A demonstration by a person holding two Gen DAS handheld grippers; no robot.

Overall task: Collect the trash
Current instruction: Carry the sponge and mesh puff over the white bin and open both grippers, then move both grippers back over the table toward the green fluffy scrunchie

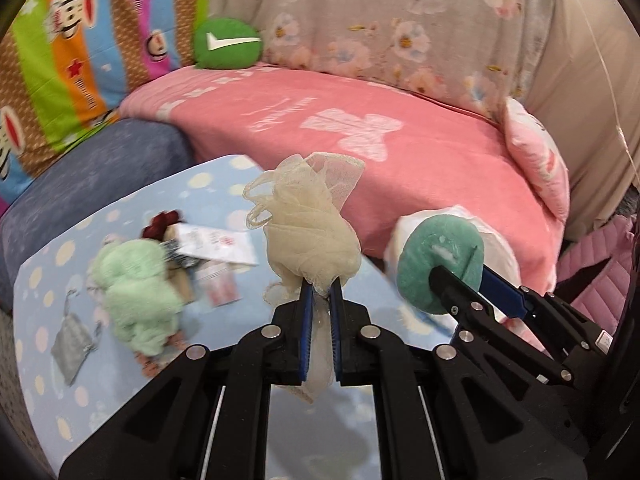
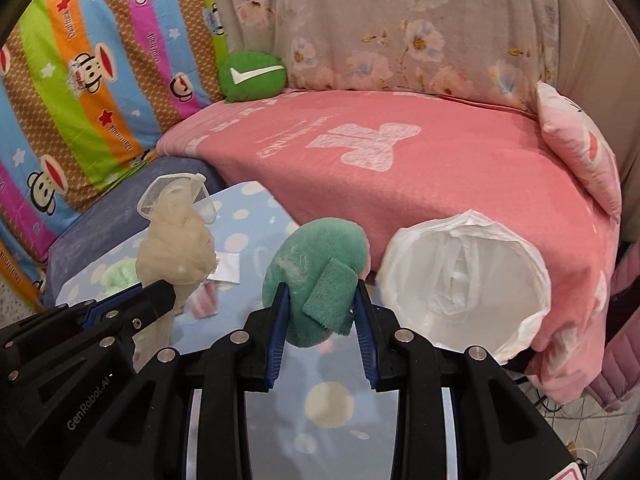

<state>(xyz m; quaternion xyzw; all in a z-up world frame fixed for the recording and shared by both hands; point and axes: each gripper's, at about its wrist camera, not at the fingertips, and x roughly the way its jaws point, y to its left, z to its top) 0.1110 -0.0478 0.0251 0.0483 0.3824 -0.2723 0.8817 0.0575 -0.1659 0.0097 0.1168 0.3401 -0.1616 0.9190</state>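
Observation:
My left gripper [image 1: 320, 288] is shut on a cream mesh bundle [image 1: 310, 236] and holds it above the blue dotted table [image 1: 48, 280]; the bundle also shows in the right wrist view [image 2: 176, 240]. My right gripper [image 2: 320, 292] is shut on a round teal sponge pad [image 2: 316, 268], held just left of a white-lined trash bin [image 2: 464, 280]. In the left wrist view the pad [image 1: 436, 264] hides most of the bin [image 1: 500, 252]. A pale green fluffy cloth [image 1: 136, 292], paper wrappers [image 1: 220, 248] and a grey pouch [image 1: 72, 340] lie on the table.
A pink blanket [image 2: 420, 168] covers the sofa seat behind the table. A green round cushion [image 2: 252, 76] and a pink pillow [image 2: 580, 152] sit on it. A blue-grey cushion [image 1: 100, 172] lies at the table's far left.

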